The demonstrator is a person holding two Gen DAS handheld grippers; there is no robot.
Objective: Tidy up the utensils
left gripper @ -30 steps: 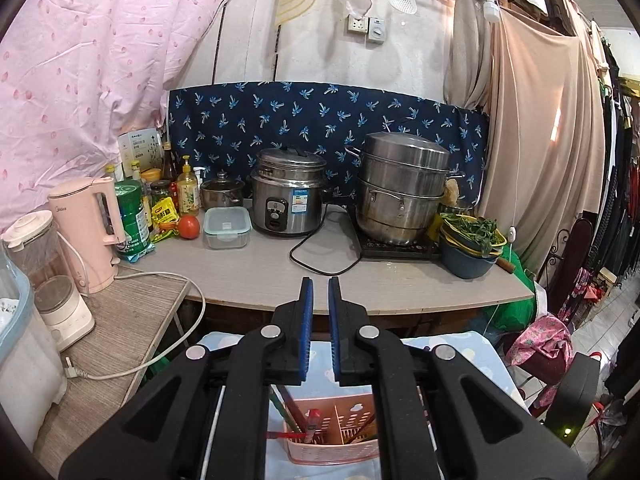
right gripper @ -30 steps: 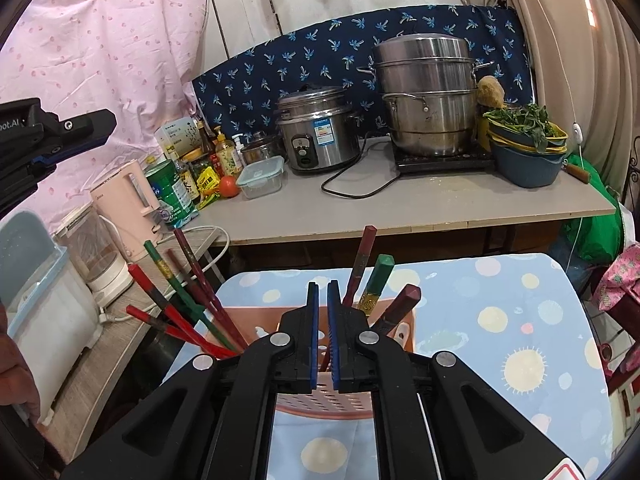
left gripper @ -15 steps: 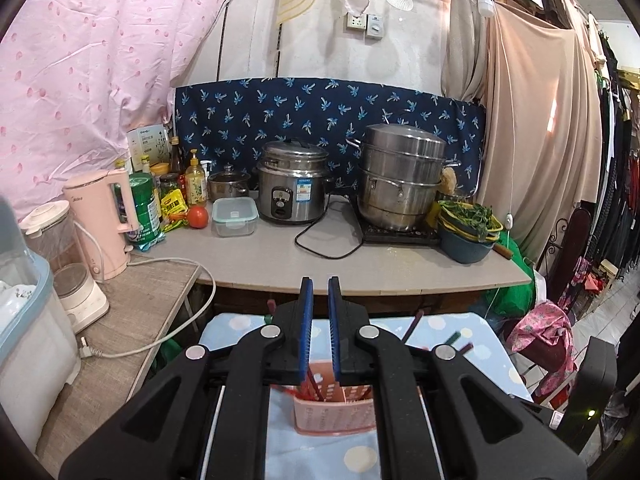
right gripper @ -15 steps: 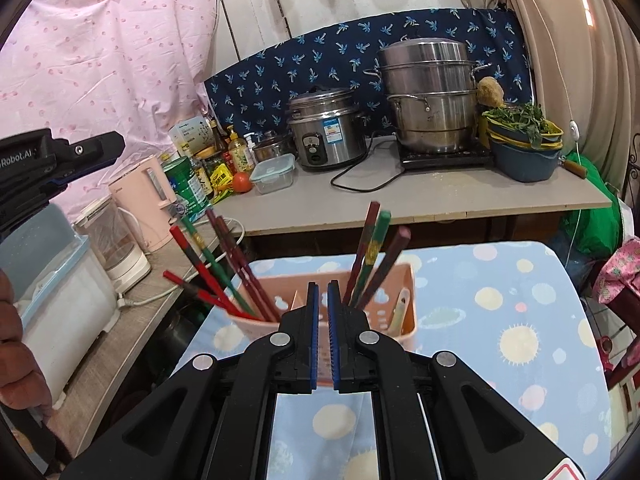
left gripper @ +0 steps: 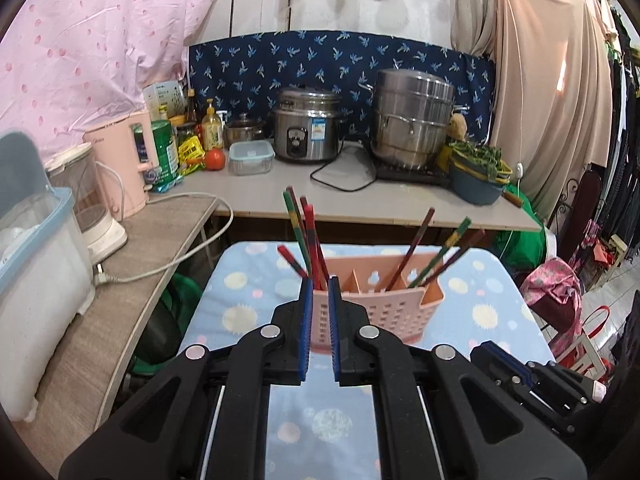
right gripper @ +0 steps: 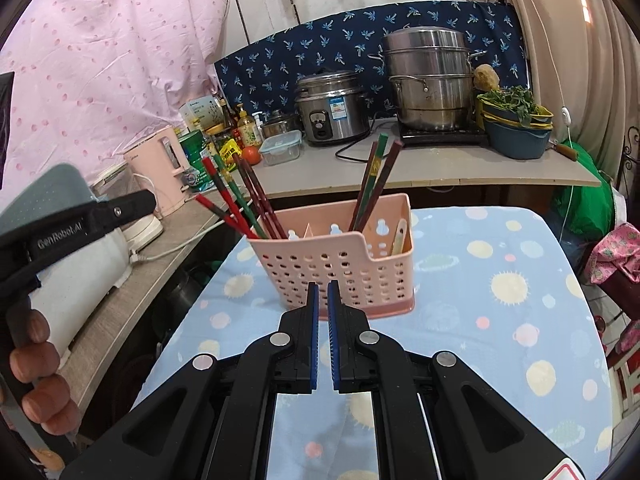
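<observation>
Your pink perforated basket (right gripper: 334, 266) stands upright on the blue dotted cloth covering the surface (right gripper: 520, 320), nearer its far edge, and is split into compartments. A bundle of red, green and dark chopsticks (right gripper: 240, 204) leans out of its left compartment toward the left edge, and three more chopsticks (right gripper: 374, 184) stand in a compartment further right. A pale spoon-like handle (right gripper: 399, 236) rests in the right end compartment.

Your right claw (right gripper: 323, 300) hovers just in front of the basket wall with its blue pads nearly together, gripping nothing and touching nothing. Your left claw (left gripper: 319, 296) sits just before the basket's left end, with a narrow gap between its pads, also empty.

Beyond the far edge runs a counter (right gripper: 440, 168) carrying a rice cooker (right gripper: 332, 108), a stacked steel steamer (right gripper: 430, 80) and a pink kettle (right gripper: 160, 168).
</observation>
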